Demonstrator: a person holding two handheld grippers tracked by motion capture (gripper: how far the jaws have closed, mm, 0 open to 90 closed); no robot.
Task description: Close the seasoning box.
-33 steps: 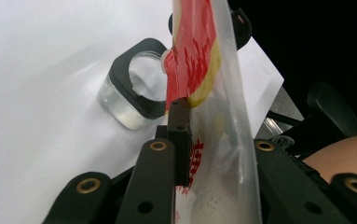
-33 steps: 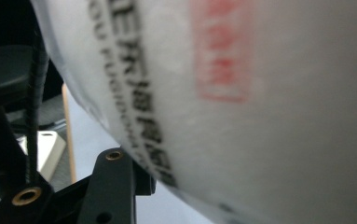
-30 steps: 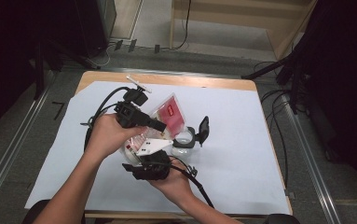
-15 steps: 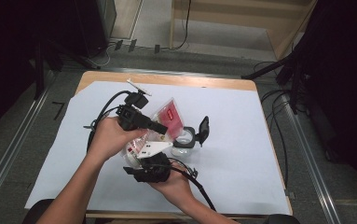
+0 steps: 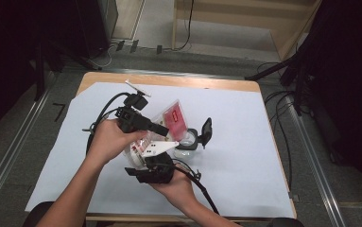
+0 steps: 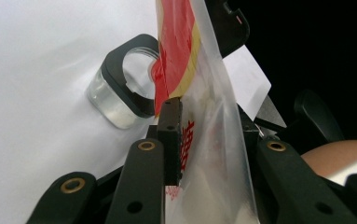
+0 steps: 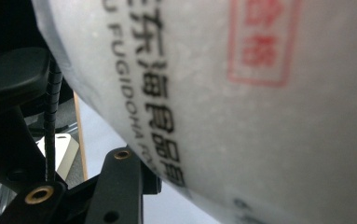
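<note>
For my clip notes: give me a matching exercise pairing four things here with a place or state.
Things:
1. bag
2. jar
3. lid
4. sheet

States:
A. flipped open, standing up
B. spread over the table
C. held between the jaws of the left gripper
D. clear, standing on the sheet beside the bag

Pairs: 1-C, 2-D, 3-A, 4-B
</note>
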